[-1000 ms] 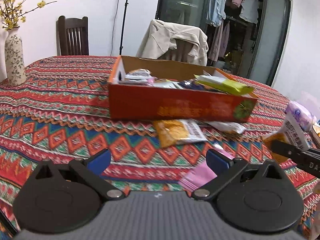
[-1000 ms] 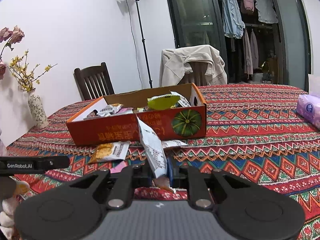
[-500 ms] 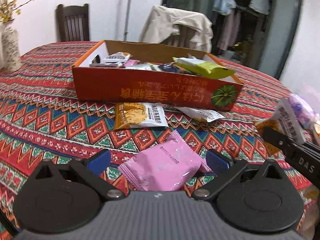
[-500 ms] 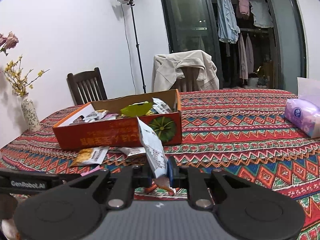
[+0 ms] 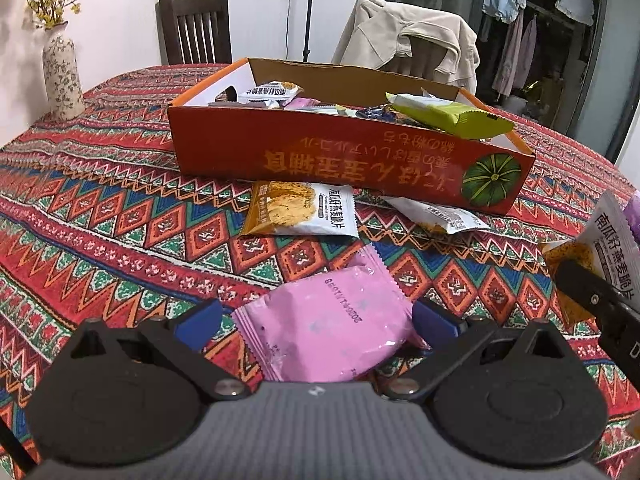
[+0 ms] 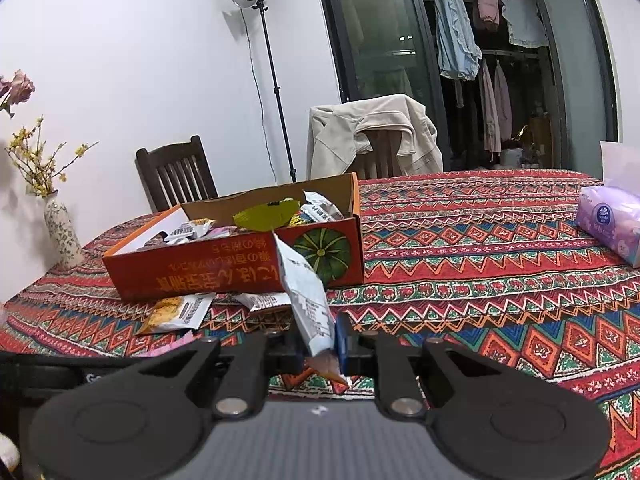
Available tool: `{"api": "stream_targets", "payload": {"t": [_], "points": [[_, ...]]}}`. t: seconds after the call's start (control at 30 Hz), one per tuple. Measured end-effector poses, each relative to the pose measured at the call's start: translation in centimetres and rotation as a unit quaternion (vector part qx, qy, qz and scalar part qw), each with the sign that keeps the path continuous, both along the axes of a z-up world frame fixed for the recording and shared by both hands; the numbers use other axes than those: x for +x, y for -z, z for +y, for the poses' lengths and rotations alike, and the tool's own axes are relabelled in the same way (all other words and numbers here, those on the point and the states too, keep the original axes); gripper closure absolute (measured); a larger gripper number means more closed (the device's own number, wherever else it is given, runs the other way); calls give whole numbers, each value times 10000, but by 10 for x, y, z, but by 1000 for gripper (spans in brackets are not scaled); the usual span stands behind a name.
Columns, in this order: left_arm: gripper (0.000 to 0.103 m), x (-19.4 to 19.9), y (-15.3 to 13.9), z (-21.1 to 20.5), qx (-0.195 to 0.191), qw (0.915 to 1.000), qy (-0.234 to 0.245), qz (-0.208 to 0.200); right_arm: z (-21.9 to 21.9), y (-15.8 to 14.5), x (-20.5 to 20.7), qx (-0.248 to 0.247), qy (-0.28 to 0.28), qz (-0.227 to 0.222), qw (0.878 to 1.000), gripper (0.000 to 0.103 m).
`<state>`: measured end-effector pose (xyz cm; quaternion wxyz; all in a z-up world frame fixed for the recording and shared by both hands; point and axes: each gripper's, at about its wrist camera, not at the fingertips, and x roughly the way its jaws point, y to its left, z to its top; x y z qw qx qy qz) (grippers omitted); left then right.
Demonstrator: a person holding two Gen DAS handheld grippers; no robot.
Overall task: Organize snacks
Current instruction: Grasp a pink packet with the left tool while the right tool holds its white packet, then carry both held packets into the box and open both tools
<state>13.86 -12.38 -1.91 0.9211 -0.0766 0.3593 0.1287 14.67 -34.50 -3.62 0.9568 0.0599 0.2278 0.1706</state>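
Observation:
An orange cardboard box holding several snack packets stands on the patterned tablecloth. A pink packet lies flat between the wide-spread blue pads of my left gripper, which is open around it, the pads clear of its sides. My right gripper is shut on a white-and-orange oat-crisp packet, held upright above the cloth. An orange-and-white packet and a white packet lie in front of the box.
A floral vase with yellow twigs stands at the table's left. A purple tissue pack lies at the right. Two chairs, one draped with a beige jacket, stand behind the table.
My left gripper came forward and dipped, so the pink packet now lies between its open pads. The right gripper drifted slightly, still holding its packet.

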Motion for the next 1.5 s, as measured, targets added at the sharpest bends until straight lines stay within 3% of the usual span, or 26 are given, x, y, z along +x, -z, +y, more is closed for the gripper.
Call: {"api": "stream_targets", "payload": {"t": [0.1,0.27,0.43,0.6,0.67,0.7,0.73,0.83,0.97,1.23,1.4,1.5], "points": [[0,0,2,0,42,10000,3,27,1,1,-1,-8,-30,-4,10000,88],[0,-1,5,5,-212,9998,-66,25,1,1,-1,-13,-39,2,10000,88],[0,-1,6,0,-153,9999,-56,39,3,3,-1,-35,-44,19,10000,88],[0,-1,7,-7,10,9993,345,170,4,4,-1,-54,-53,31,10000,88],[10,-4,7,-8,57,9986,510,111,5,3,-2,-69,-64,5,10000,88],[27,-7,5,-9,42,9980,626,30,6,2,-2,-74,-74,-21,9999,88],[34,-9,3,-8,-10,9974,719,-31,6,1,-4,-69,-90,-60,9999,88],[43,-12,3,-2,-90,9959,893,-144,7,-5,-7,-76,-103,-166,9998,88],[45,-15,-1,7,-168,9936,1068,-325,9,-12,-11,-113,-105,-255,9996,88],[45,-20,-44,32,-109,9855,1234,-1161,20,-38,-6,-198,-103,-545,9983,88],[45,13,-82,53,35,9808,1155,-1574,36,-71,26,-261,-52,-712,9971,88],[45,45,-95,62,184,9823,980,-1584,50,-87,58,-207,-52,-718,9972,88]]}}
